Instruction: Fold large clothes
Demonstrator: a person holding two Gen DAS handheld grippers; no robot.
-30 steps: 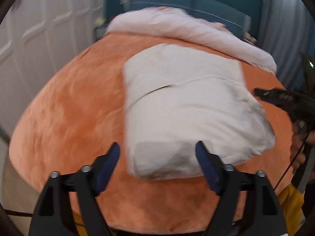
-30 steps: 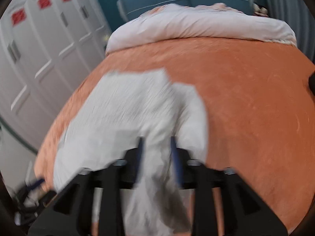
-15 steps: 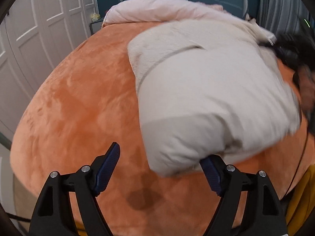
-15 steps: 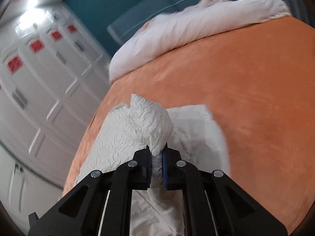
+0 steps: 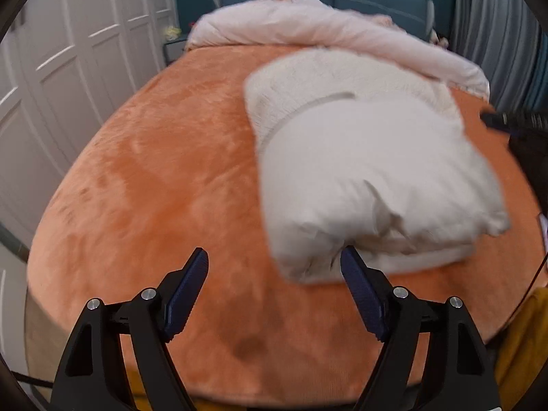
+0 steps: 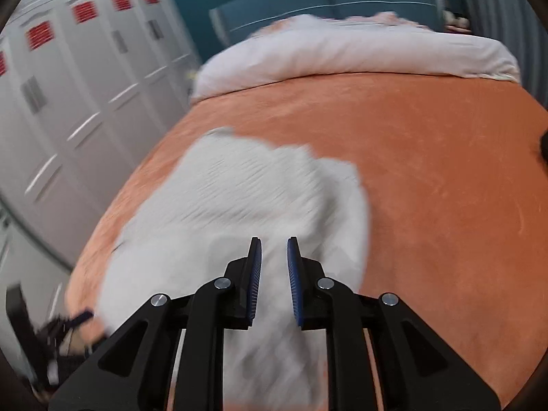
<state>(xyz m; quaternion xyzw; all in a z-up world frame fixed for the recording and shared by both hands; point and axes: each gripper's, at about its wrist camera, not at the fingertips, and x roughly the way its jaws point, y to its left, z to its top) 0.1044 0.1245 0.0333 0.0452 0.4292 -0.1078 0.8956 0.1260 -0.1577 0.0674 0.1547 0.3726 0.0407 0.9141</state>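
Right now I am looking across the bed (image 5: 164,178), its orange cover filling most of both views, with a pale duvet (image 5: 328,30) bunched along the top of the frame and white wardrobe doors (image 6: 68,109) running down the left edge.

The white garment (image 5: 370,171) is lying on that cover, already doubled over itself into a thick, puffy bundle. In the left wrist view it is sitting right of centre, its near corner reaching down toward the lower middle of the frame. In the right wrist view it is spreading from the centre down to the bottom edge, blurred by motion.

I am judging that one fold is down and I am letting go of it.

The right tongs (image 6: 274,267) are opening at the bottom centre of their view. The jaws are standing a narrow gap apart, with white cloth showing behind and between them, but the blur is keeping me from telling whether the pads are pressing on it.

The left tongs (image 5: 274,274) are standing wide and released, gripping nothing, with the bundle's near corner just beside the right-hand finger (image 5: 359,291).

Next, I reckon, I am needing both tongs on the bundle's edge to bring over another fold.
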